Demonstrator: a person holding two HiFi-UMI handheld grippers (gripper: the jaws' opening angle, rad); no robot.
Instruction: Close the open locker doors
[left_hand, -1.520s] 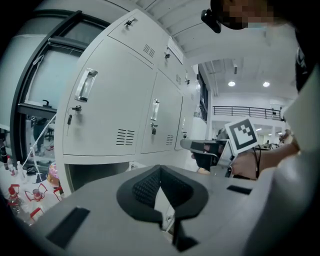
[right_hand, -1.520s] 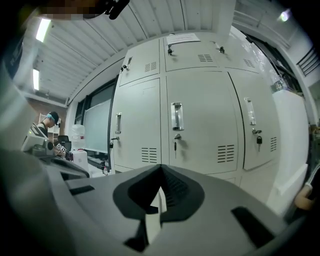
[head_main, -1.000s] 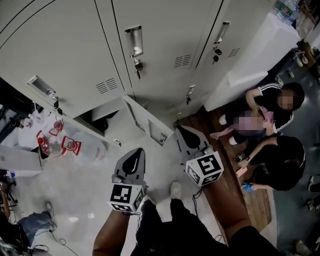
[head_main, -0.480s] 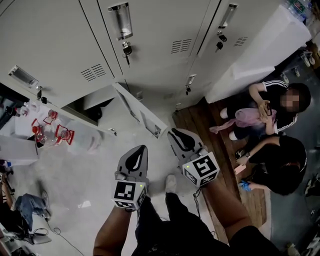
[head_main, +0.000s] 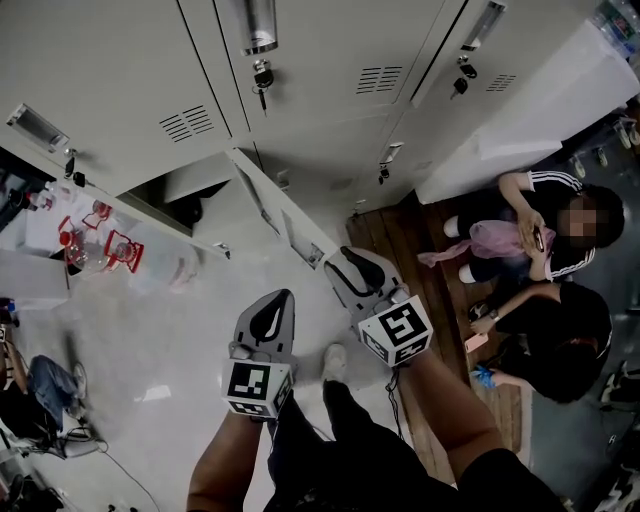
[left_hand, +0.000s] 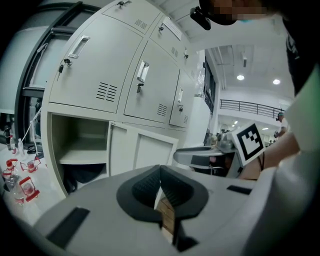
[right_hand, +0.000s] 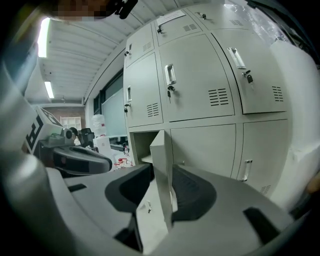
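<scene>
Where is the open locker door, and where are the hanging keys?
open locker door (head_main: 290, 225), head view, on its flat panel.
hanging keys (head_main: 262, 80), head view, on the bunch at the lock.

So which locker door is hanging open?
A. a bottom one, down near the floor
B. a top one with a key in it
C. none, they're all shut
A: the open door swings out from the bottom row, so you can see the shelf inside, while the keyed doors above it are shut.
</scene>
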